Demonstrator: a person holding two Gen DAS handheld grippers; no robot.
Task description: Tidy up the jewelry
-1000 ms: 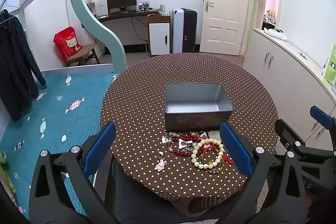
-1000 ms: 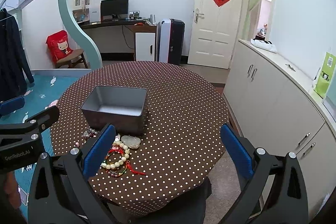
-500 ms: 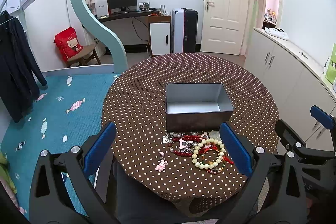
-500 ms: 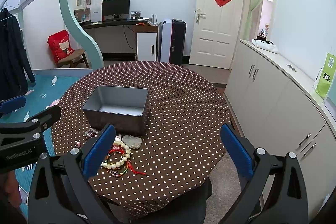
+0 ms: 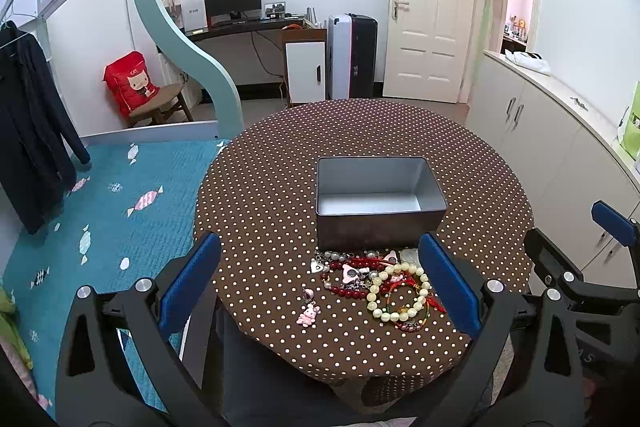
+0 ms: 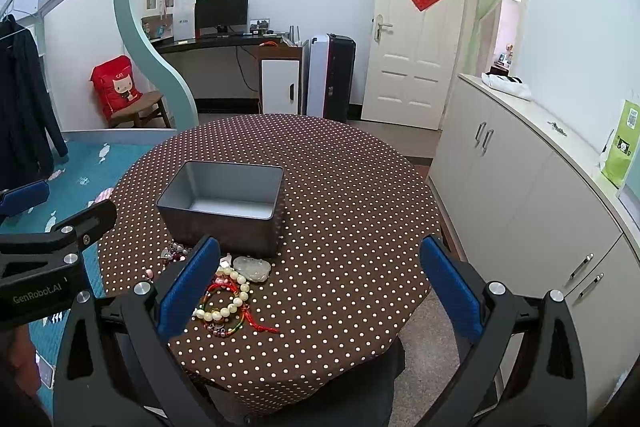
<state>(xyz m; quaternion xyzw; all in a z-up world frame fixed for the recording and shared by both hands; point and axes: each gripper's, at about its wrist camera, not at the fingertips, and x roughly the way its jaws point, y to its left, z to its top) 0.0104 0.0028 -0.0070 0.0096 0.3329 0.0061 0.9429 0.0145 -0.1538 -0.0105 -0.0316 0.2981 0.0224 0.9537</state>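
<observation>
An empty grey metal tin [image 5: 378,201] [image 6: 224,205] stands on the round table with the brown polka-dot cloth [image 5: 280,163] [image 6: 352,195]. In front of the tin lies a heap of jewelry: a cream bead bracelet [image 5: 396,291] [image 6: 224,307], dark red beads [image 5: 344,287], a pink charm [image 5: 307,315] and a pale jade pendant [image 6: 252,269]. My left gripper [image 5: 320,283] is open, hovering near the table's front edge over the heap. My right gripper [image 6: 320,283] is open too, to the right of the heap, with nothing between its fingers.
A white cabinet row [image 6: 532,187] runs along the right of the table. A bed with a teal cover [image 5: 100,211] lies to the left. A desk, suitcase and door stand at the back. The right gripper's body [image 5: 580,267] shows at the left view's right edge.
Both views shifted very slightly; the table and tin sit a touch further right in frame. Both grippers stay open and the jewelry has not moved.
</observation>
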